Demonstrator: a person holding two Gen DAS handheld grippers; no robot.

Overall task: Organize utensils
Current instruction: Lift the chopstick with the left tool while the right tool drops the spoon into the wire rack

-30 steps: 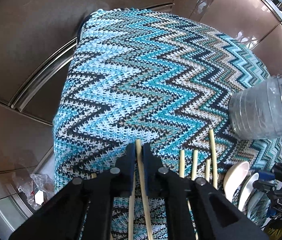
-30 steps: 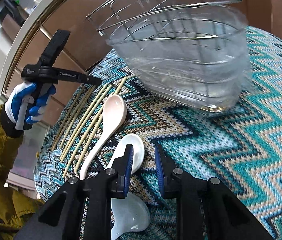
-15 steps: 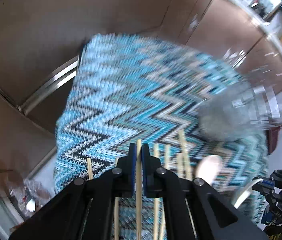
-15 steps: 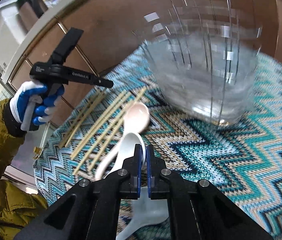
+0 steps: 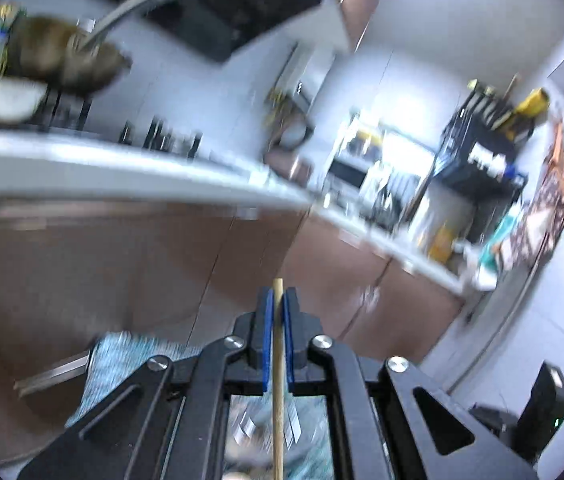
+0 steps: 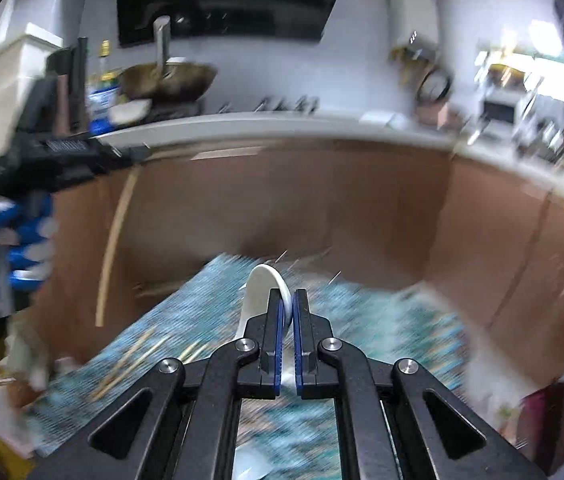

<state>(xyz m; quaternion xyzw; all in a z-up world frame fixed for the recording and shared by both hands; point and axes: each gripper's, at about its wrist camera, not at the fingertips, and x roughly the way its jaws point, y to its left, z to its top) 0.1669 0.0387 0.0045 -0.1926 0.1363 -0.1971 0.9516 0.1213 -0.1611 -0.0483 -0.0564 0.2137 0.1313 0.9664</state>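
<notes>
My left gripper (image 5: 277, 296) is shut on a wooden chopstick (image 5: 278, 380), whose tip sticks out just past the blue pads. In the right wrist view the same left gripper (image 6: 138, 154) shows at the left, held by a gloved hand (image 6: 10, 240), with the chopstick (image 6: 116, 236) hanging down from it. My right gripper (image 6: 288, 296) is shut on a white ceramic spoon (image 6: 262, 284), its bowl rising above the fingertips. Both are lifted above the blue zigzag knitted cloth (image 6: 202, 312), where several chopsticks (image 6: 138, 354) still lie.
Brown cabinet fronts (image 6: 321, 200) stand behind the cloth under a pale counter edge (image 6: 282, 124). A wok (image 6: 166, 78) and bottles sit on the counter. A rack with kitchenware (image 5: 477, 168) is at the right in the left wrist view. Both views are motion-blurred.
Both grippers rose from the cloth and tilted up toward the counter. The left carries up its chopstick. The right closed on the white spoon and lifted it.
</notes>
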